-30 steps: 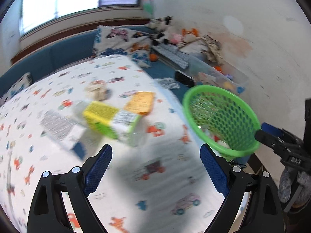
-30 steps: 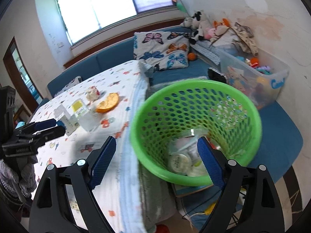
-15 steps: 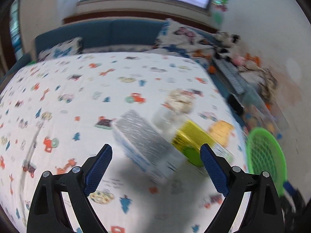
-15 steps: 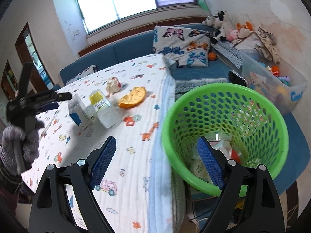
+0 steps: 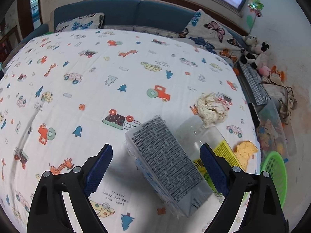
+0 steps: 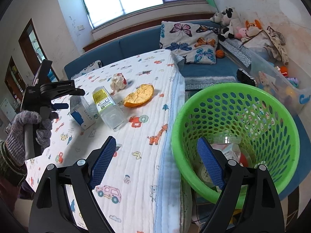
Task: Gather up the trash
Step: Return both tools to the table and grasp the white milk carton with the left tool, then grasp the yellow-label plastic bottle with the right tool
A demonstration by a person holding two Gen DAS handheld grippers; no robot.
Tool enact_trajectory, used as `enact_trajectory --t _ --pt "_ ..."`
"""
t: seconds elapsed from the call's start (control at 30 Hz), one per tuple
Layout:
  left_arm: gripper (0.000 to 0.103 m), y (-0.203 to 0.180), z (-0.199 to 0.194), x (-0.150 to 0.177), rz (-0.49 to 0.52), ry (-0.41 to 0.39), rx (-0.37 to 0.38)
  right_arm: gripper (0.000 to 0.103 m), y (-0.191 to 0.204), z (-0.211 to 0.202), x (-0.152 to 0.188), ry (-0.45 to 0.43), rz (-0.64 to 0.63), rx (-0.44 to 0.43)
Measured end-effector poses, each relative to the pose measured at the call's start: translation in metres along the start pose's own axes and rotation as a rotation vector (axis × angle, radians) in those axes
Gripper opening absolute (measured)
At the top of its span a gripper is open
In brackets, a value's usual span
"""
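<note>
The left hand-held gripper (image 5: 156,167) hangs over the desk (image 5: 81,89) with its jaws spread wide and nothing between them but air above a carton (image 5: 165,161) lying on its side. Just right of the carton, touching it, lies a clear bottle (image 5: 204,137) with a yellow label; beyond its far end sits a crumpled paper wad (image 5: 211,108), and a piece of orange peel (image 5: 245,151) lies near the desk's right edge. The wide stretch of printed cloth to the left and beyond is open.

The right hand-held gripper (image 6: 156,160) is also open and empty, hanging across the desk's right edge and the rim of the green basket (image 6: 243,91), which stands just beside the desk. Trash lies in the basket's bottom, partly hidden by the right finger (image 6: 210,163) and hard to make out. The carton's near end is in shadow.
</note>
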State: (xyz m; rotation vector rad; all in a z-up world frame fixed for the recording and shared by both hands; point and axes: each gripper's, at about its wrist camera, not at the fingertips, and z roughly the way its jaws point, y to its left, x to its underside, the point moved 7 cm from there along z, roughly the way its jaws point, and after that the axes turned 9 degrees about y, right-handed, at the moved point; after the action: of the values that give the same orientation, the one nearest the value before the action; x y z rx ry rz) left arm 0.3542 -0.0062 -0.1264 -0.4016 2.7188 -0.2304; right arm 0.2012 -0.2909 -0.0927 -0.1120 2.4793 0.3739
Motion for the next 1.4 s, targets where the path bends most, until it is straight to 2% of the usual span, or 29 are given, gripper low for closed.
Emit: enact_trajectory --t 0.3,0.37,0.7,0.77,0.83,1.13,1.4 --pt "0.084 0.005 0.017 0.000 -0.046 0.037 0.005 0.085 0.011 0.014 -0.008 0.025 -0.035 -0.012" --pt "0.071 0.004 0.018 0.000 -0.042 0.041 0.016 0.085 0.013 0.016 -0.009 0.027 -0.044 -0.013" --pt "0.062 0.011 0.005 0.006 0.004 0.067 0.087 0.085 0.039 0.031 -0.023 0.054 -0.119 -0.022" --pt "0.051 0.012 -0.001 0.009 0.023 0.073 0.120 0.085 0.048 0.037 -0.028 0.060 -0.147 -0.024" --pt "0.048 0.012 -0.006 0.011 0.048 0.086 0.159 0.085 0.057 0.043 -0.034 0.063 -0.173 -0.029" --pt "0.047 0.016 -0.015 0.019 0.129 0.086 0.193 0.078 0.103 0.078 -0.072 0.095 -0.299 -0.072" --pt "0.047 0.019 -0.016 0.021 0.158 0.075 0.225 0.070 0.125 0.118 -0.087 0.155 -0.380 -0.092"
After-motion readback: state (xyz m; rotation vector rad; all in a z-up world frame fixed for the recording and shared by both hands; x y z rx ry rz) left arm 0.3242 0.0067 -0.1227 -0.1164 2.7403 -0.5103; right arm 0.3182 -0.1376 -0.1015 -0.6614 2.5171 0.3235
